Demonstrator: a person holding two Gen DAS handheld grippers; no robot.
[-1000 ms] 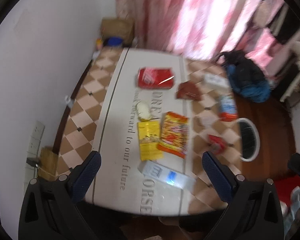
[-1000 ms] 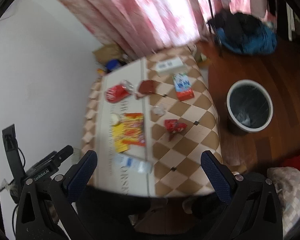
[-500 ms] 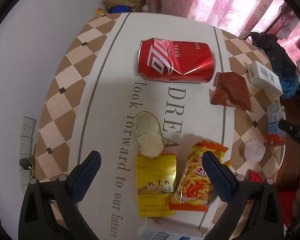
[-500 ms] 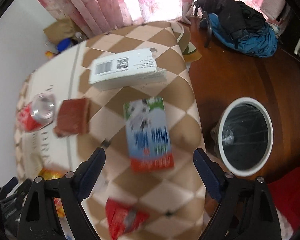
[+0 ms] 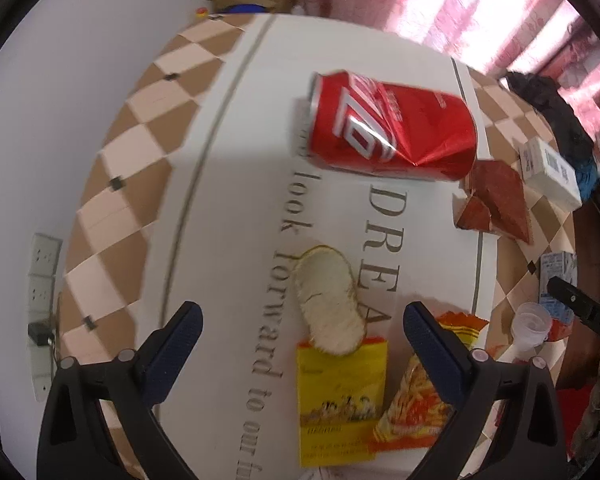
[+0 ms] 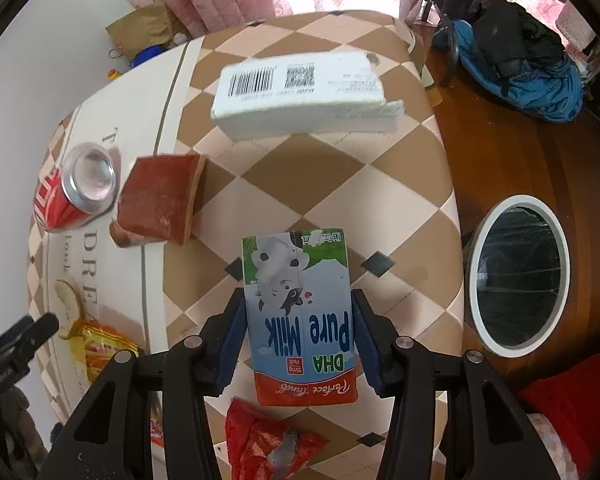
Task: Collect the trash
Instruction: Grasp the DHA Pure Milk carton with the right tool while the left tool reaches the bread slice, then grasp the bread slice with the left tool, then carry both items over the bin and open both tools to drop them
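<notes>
My right gripper (image 6: 298, 322) has its jaws around a DHA Pure Milk carton (image 6: 298, 312) lying on the checked tablecloth (image 6: 340, 168); the pads sit at its two sides. My left gripper (image 5: 298, 330) is open above a round cracker (image 5: 328, 300), with a crushed red can (image 5: 392, 132) further ahead. A yellow packet (image 5: 340, 400) and an orange snack bag (image 5: 416, 400) lie between its fingers. A white-rimmed trash bin (image 6: 518, 280) stands on the floor to the right of the table.
A white barcode box (image 6: 304, 92), a brown wrapper (image 6: 160, 200) and a red wrapper (image 6: 272, 444) lie on the table. A small plastic cup (image 5: 532, 324) sits near its right edge. A blue and black jacket (image 6: 516, 52) lies on the wooden floor.
Both grippers have come down close to the table. My right gripper has narrowed around the milk carton. My left gripper has moved forward towards the cracker and can.
</notes>
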